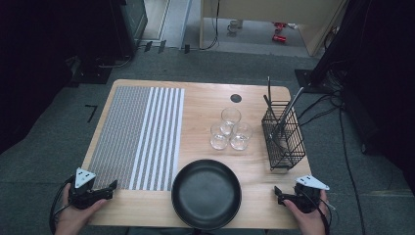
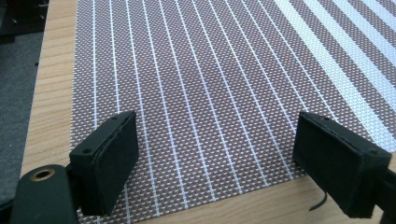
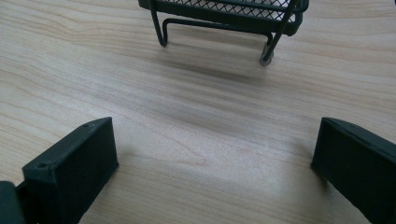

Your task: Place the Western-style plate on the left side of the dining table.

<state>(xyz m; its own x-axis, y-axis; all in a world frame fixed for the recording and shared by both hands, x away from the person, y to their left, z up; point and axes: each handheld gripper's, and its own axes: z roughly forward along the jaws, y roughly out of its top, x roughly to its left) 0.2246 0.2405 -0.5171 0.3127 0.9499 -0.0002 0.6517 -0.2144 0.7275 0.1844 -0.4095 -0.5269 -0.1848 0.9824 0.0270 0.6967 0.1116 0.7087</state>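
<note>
A black frying pan (image 1: 206,193) sits at the table's near edge, in the middle. Three clear glasses (image 1: 230,129) stand clustered behind it. A black wire basket (image 1: 282,134) with utensils stands at the right. My left gripper (image 1: 108,191) rests at the near left corner, open, over the near edge of the striped placemat (image 2: 196,84). Its jaws (image 2: 219,163) hold nothing. My right gripper (image 1: 278,194) lies at the near right corner, open and empty. Its jaws (image 3: 215,172) stand wide over bare wood, with the basket's feet (image 3: 266,56) just ahead.
The wooden table (image 1: 205,103) has a round black grommet (image 1: 236,98) near its far edge. Cables (image 1: 342,142) trail on the grey floor at the right. Dark equipment stands at both sides. Bare wood lies between the pan and the glasses.
</note>
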